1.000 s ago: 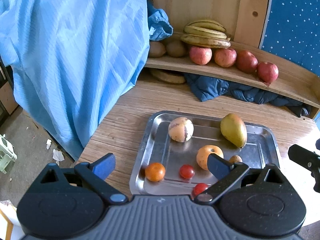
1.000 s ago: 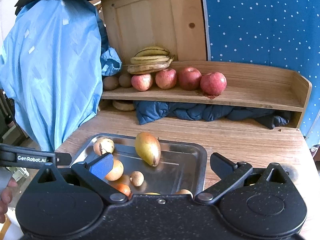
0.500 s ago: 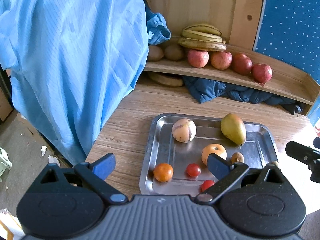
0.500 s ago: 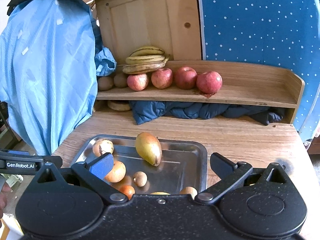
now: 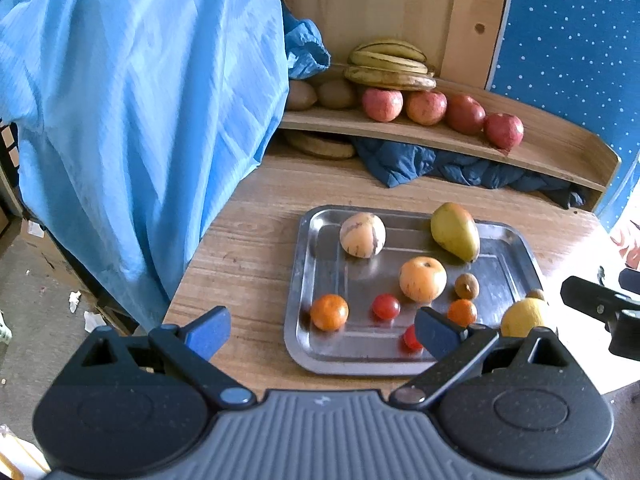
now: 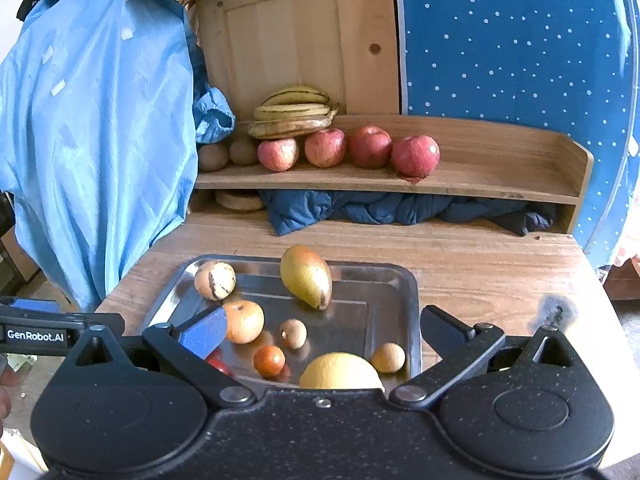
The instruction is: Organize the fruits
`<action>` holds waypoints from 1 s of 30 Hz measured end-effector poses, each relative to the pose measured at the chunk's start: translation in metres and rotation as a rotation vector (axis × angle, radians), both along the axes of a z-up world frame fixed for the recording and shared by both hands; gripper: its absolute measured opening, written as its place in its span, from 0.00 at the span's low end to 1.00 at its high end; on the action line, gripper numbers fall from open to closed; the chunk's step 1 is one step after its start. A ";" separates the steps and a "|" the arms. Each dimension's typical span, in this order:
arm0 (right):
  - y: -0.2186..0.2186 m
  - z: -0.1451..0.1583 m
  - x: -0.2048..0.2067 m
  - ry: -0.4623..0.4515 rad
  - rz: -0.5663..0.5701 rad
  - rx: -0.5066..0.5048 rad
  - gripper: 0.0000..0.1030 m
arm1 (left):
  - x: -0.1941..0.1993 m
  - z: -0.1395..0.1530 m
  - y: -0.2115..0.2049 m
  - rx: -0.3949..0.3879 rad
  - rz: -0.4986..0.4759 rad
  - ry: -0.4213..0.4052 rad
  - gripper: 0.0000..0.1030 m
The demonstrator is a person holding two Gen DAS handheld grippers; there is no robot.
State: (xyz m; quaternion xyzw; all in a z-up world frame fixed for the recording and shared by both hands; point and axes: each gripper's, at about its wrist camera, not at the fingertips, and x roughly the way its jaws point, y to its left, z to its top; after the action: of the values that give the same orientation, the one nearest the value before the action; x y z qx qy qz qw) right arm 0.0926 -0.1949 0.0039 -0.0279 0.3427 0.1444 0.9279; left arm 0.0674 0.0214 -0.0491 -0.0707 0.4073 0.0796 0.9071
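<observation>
Below my right tongs (image 6: 320, 332), spread empty | yellow fruit (image 6: 340, 372) on tray (image 6: 404, 280), nearest | left tongs (image 5: 320, 328) spread empty, farther

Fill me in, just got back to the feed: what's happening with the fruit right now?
A person holds two grippers over a wooden table. Both the left gripper and the right gripper hover with jaws open and empty. Below them, a steel tray holds loose fruit: a green-yellow mango, a striped pale melon, a peach-coloured apple, small oranges and cherry tomatoes. The wooden shelf behind carries four red apples and bananas. Nothing is gripped yet.
</observation>
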 end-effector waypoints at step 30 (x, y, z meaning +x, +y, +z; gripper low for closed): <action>0.030 0.005 -0.097 0.013 -0.107 -0.048 0.99 | -0.062 0.005 0.018 -0.007 -0.158 -0.010 0.98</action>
State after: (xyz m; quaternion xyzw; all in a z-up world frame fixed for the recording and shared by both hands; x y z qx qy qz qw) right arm -0.0049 -0.1650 0.0087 -0.0310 0.3531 0.0863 0.9311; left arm 0.0056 0.0396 -0.0444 -0.0421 0.4073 0.0060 0.9123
